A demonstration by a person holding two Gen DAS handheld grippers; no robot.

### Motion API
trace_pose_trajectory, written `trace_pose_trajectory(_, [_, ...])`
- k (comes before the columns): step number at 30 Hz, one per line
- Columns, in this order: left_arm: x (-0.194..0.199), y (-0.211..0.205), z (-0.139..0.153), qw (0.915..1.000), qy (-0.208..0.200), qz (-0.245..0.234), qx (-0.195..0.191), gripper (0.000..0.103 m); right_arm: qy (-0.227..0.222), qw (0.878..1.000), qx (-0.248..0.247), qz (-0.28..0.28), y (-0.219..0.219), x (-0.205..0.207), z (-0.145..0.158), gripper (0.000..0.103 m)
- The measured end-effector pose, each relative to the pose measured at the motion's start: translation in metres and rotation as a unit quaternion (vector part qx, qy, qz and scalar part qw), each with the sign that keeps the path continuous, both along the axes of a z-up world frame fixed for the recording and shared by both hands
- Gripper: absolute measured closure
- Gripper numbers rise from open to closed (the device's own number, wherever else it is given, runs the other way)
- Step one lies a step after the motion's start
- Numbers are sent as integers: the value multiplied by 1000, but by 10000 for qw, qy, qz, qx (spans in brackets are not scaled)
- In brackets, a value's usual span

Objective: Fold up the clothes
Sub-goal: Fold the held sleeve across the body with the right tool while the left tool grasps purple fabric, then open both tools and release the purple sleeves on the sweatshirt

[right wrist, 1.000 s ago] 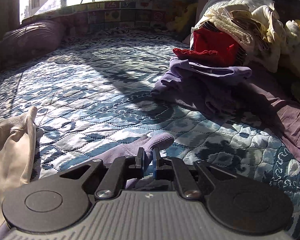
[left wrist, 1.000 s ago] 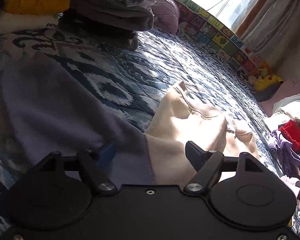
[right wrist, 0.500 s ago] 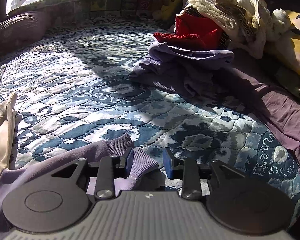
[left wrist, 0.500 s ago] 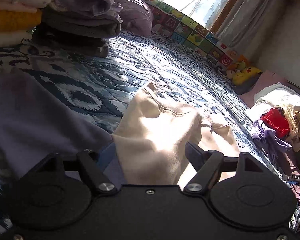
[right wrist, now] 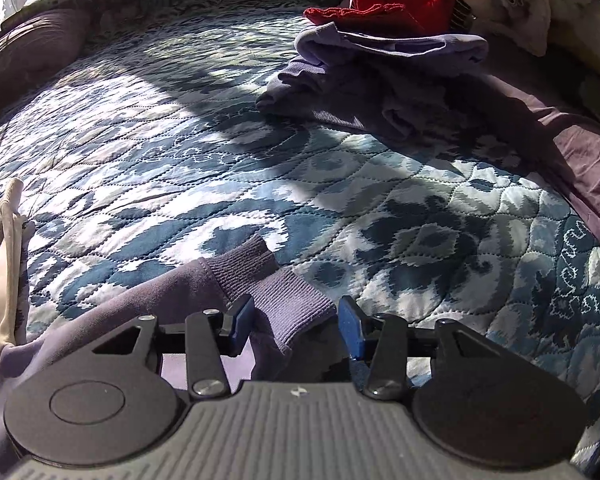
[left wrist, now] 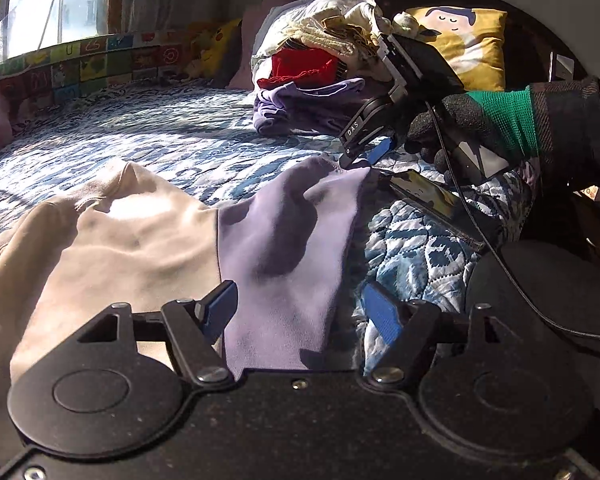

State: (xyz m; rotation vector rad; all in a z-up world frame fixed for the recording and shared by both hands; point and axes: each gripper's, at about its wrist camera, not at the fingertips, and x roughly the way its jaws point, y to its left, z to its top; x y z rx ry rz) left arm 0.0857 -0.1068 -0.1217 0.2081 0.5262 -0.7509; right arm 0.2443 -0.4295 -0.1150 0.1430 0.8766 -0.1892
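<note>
Lilac sleeve (right wrist: pixel 260 280) is lying between the right claw (right wrist: pixel 296 322), now spread apart after clamping it; left claw (left wrist: pixel 300 310) is hovering apart.

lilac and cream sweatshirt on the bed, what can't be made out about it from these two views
- Lilac and cream sweatshirt: lower body in the left wrist view, hidden behind the left gripper.
- Ribbed lilac cuff: underside in the right wrist view, hidden behind the right gripper.
- Far sleeve end in the left wrist view: covered by the right gripper's tips.
</note>
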Motion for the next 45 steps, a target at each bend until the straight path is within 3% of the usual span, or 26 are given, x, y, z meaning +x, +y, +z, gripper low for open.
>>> trace_pose_trajectory(2, [1, -6, -7, 9998, 37, -93, 166, 40, 106, 9985, -403, 343, 8, -2, -5, 81])
trace_pose_trajectory(5, [5, -8, -17, 9987, 262, -82, 427, 63, 244, 9898, -1156, 794, 15, -4, -2, 92])
trace_pose_trajectory(6, [6, -7, -20, 9982, 340, -77, 488, 64, 281, 9874, -1302, 852, 14, -5, -2, 93])
trace_pose_trajectory(11, [3, -5, -18, 9986, 276, -36, 443, 64, 242, 9936, -922, 614, -6, -6, 11, 92])
trace_pose_trajectory(13, [2, -8, -19, 9983, 194, -59, 539, 64, 221, 9962, -685, 489, -12, -7, 14, 74])
trace_pose_trajectory(14, [1, -9, -20, 9980, 159, -67, 608, 64, 208, 9976, -520, 411, -15, -7, 15, 58])
trace_pose_trajectory(16, [0, -12, -23, 9974, 106, -93, 709, 64, 176, 9979, -442, 444, -13, -5, 15, 57])
trace_pose_trajectory(17, [-1, -13, -25, 9971, 80, -105, 752, 64, 183, 9977, -440, 476, -10, -5, 11, 60])
trace_pose_trajectory(19, [-1, -13, -26, 9966, 32, -113, 810, 67, 233, 9973, -396, 574, -6, -2, 6, 82])
trace_pose_trajectory(20, [-1, -13, -26, 9964, 7, -97, 838, 75, 240, 9972, -386, 599, -4, -2, 5, 98])
trace_pose_trajectory(23, [2, -10, -26, 9964, -5, -32, 842, 98, 156, 9973, -332, 638, -3, -4, 6, 99])
trace_pose_trajectory(28, [1, -4, -20, 9974, 67, -76, 709, 102, -388, 9975, -150, 566, -16, -22, 29, 99])
trace_pose_trajectory(31, [2, -5, -19, 9977, 131, -98, 665, 102, -213, 9985, -71, 501, -24, -18, 25, 98])
trace_pose_trajectory(32, [2, -6, -20, 9975, 160, -138, 679, 102, -191, 9989, -8, 430, -24, -16, 23, 97])
trace_pose_trajectory(34, [2, -6, -21, 9974, 216, -158, 667, 102, -153, 9994, 131, 281, -26, -13, 17, 81])
trace_pose_trajectory(35, [3, -6, -21, 9975, 232, -149, 649, 97, -133, 9995, 201, 207, -26, -12, 14, 55])
trace_pose_trajectory(36, [2, -7, -21, 9976, 221, -140, 638, 87, -114, 9995, 271, 132, -27, -10, 12, 49])
trace_pose_trajectory(37, [2, -7, -21, 9976, 206, -143, 647, 82, -27, 9996, 158, 232, -24, -8, 8, 56])
trace_pose_trajectory(38, [2, -8, -22, 9975, 207, -162, 663, 80, 67, 9994, 27, 347, -20, -6, 5, 91])
trace_pose_trajectory(39, [1, -8, -23, 9971, 238, -212, 693, 81, 214, 9981, -306, 491, -14, -4, 3, 99])
trace_pose_trajectory(40, [1, -8, -24, 9967, 270, -263, 723, 81, 284, 9937, -828, 697, -3, -9, 0, 99])
trace_pose_trajectory(42, [2, -7, -26, 9959, 368, -352, 747, 81, 470, 9862, -1409, 732, 1, -9, -2, 101])
trace_pose_trajectory(45, [6, 1, -20, 9960, 568, -414, 547, 81, 109, 9872, -1408, 736, 3, -17, 13, 101])
